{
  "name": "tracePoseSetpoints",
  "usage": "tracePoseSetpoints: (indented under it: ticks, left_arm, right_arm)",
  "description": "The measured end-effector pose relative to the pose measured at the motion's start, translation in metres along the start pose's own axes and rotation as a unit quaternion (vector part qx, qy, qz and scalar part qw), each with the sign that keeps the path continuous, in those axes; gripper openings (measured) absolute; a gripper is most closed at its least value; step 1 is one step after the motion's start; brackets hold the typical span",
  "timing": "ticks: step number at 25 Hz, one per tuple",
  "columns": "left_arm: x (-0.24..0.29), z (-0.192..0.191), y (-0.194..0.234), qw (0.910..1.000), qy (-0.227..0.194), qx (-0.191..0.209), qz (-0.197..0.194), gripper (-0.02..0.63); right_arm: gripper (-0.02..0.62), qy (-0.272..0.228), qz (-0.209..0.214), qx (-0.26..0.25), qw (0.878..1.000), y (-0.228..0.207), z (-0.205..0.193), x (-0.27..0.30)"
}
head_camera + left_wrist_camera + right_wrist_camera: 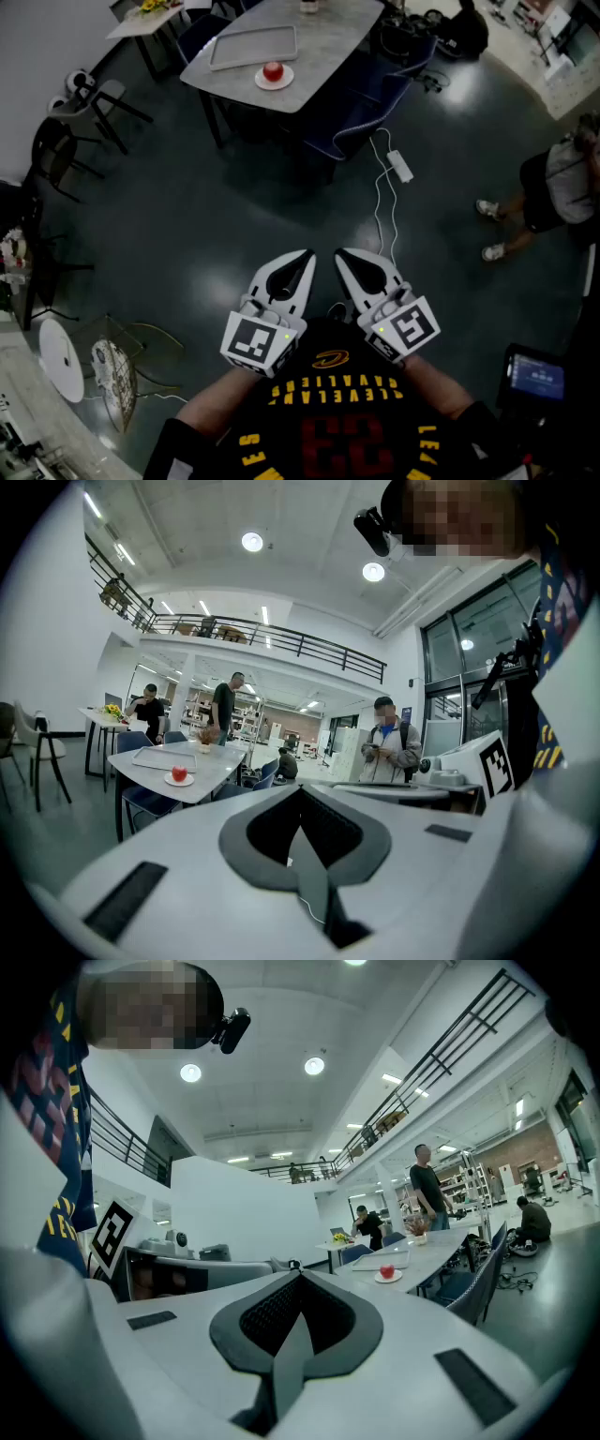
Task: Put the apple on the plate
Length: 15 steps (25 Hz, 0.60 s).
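The black shirt [328,422] at the bottom of the head view has yellow letters that say CLEVELAND, seen upside down. Below them in the frame is a big dark red 23, also upside down. A small yellow C sign [328,359] sits above the letters. The blue screen [536,377] at the lower right has print too small to read.

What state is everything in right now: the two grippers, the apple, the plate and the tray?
left gripper: shut, empty, held close to the person's chest.
right gripper: shut, empty, beside the left one.
apple: resting on the plate, far from both grippers.
plate: flat on the table, holding the apple.
tray: flat on the table, nothing on it.
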State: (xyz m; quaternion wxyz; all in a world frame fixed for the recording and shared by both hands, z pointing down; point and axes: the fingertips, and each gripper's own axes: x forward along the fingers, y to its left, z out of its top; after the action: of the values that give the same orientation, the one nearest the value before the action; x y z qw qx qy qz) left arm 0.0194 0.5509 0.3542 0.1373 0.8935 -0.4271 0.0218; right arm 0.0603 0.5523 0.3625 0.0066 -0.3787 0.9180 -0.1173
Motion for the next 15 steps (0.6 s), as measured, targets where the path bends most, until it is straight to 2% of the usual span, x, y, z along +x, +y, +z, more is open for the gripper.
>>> tracePoseSetpoints:
  ticks: [5, 8, 11, 15]
  left_arm:
    - [-0.003, 0.002, 0.011, 0.9998, 0.012, -0.015, 0.009, 0.002]
    - [-0.003, 0.003, 0.024, 0.9998, -0.002, -0.019, 0.0, 0.002]
    - [-0.002, 0.014, 0.049, 0.9992, -0.014, -0.037, 0.004, 0.002]
    - [-0.008, 0.009, 0.086, 0.997, -0.019, -0.074, -0.001, 0.002]
  right_arm:
    - [0.006, -0.001, 0.002, -0.007, 1.0, 0.002, 0.0, 0.01]
    - [0.006, -0.006, -0.001, 0.005, 1.0, 0.003, 0.002, 0.022]
    - [0.007, 0.001, -0.01, 0.005, 1.0, 0.004, 0.003, 0.044]
    - [0.006, 0.028, -0.033, 0.01, 0.999, 0.005, -0.007, 0.07]
